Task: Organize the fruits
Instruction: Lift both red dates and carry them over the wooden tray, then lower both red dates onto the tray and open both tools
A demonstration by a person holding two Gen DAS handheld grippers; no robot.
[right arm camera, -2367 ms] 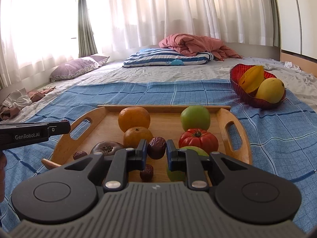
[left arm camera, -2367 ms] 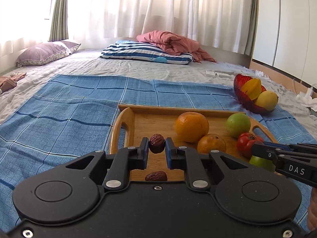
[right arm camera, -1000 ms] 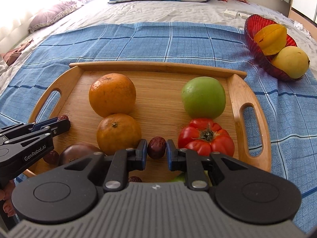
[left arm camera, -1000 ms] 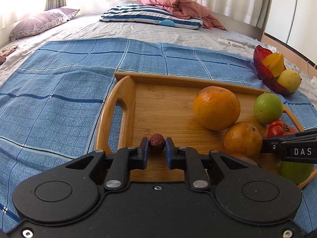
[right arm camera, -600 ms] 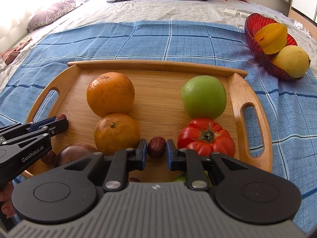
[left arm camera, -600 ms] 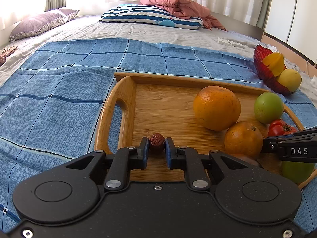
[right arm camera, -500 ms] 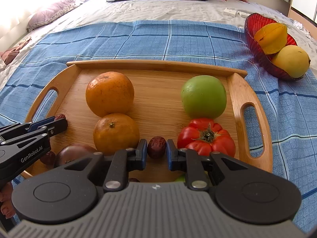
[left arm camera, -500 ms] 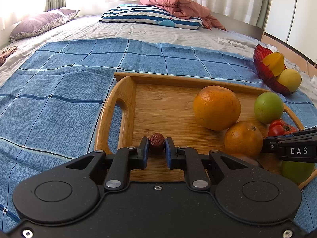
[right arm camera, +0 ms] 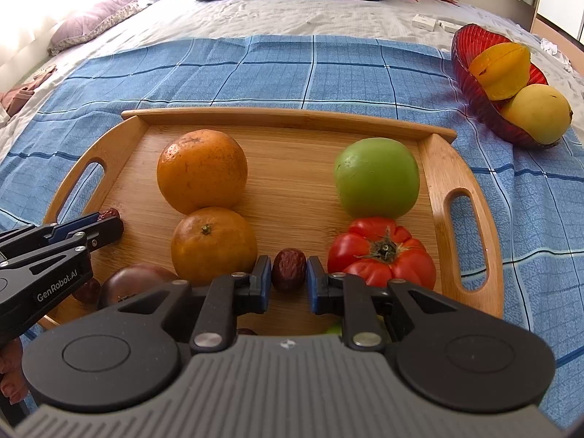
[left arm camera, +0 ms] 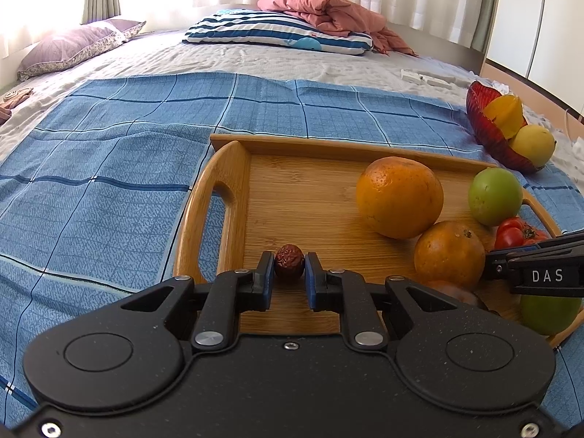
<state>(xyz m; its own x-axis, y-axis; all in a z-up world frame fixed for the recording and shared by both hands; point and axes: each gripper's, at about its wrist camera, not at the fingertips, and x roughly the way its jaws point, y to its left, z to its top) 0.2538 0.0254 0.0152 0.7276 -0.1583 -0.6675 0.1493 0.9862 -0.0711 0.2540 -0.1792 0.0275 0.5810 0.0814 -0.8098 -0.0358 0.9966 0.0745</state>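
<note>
A wooden tray [right arm camera: 463, 168] lies on a blue checked cloth. It holds two oranges [right arm camera: 202, 169] [right arm camera: 213, 239], a green apple [right arm camera: 376, 177], a red tomato [right arm camera: 381, 252] and a dark round fruit [right arm camera: 131, 284]. My left gripper [left arm camera: 289, 268] is shut on a wrinkled red date [left arm camera: 289, 259] low over the tray's left end. It also shows in the right wrist view [right arm camera: 106, 219]. My right gripper [right arm camera: 289, 273] is shut on another date [right arm camera: 289, 269] between the near orange and the tomato.
A red bowl [right arm camera: 474, 73] with a yellow starfruit and a mango sits right of the tray. Another date [right arm camera: 87, 290] lies on the tray's near left. A striped pillow [left arm camera: 277, 34] and pink blanket lie far back on the bed.
Both grippers came down and forward over the tray with their dates since 2.4 s ago. Over the last second they have hardly moved.
</note>
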